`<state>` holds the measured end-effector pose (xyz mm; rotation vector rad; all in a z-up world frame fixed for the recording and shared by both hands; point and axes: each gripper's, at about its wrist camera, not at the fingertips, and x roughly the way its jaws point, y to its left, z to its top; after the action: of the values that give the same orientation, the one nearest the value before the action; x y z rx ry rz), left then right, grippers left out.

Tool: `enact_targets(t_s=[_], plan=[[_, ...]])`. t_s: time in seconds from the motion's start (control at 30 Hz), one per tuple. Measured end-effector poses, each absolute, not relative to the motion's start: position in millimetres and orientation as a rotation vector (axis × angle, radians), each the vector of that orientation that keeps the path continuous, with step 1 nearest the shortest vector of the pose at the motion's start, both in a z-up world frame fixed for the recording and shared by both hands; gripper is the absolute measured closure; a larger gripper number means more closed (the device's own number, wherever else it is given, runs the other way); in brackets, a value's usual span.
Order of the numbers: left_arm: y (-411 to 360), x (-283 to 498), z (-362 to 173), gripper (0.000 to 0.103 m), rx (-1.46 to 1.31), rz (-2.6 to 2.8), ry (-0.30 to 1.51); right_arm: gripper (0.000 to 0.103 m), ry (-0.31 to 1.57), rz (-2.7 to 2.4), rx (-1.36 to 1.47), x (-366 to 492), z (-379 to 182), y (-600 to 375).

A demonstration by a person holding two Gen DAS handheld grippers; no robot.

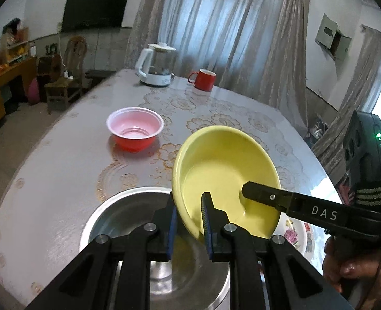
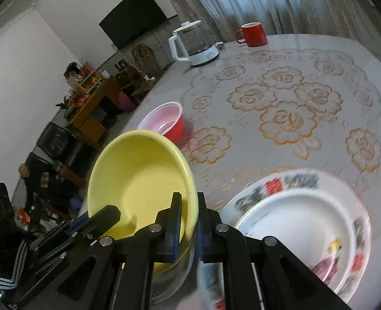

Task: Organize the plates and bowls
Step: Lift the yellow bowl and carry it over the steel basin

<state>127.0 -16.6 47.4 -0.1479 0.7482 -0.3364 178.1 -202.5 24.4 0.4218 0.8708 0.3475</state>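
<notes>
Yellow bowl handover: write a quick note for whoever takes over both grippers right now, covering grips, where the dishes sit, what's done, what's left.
Left gripper: shut on the yellow bowl, clamping its near rim.
Right gripper: shut on the same bowl's opposite rim.
The bowl is tilted, held off the table above the steel bowl.
Floral plate sits right of it; red bowl stands alone farther back.
Done: yellow bowl lifted.
Left: set it down, probably nested; gather the red bowl.
</notes>
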Motion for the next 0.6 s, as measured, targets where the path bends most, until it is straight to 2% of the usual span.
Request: enact_targets(t_s=[0.6], plan=[[17.3,78.4,30.0,0.085,-0.193,-0.293,0.733,0.092,0.882,0.394,0.523,136.0,-6.6,-169.7]])
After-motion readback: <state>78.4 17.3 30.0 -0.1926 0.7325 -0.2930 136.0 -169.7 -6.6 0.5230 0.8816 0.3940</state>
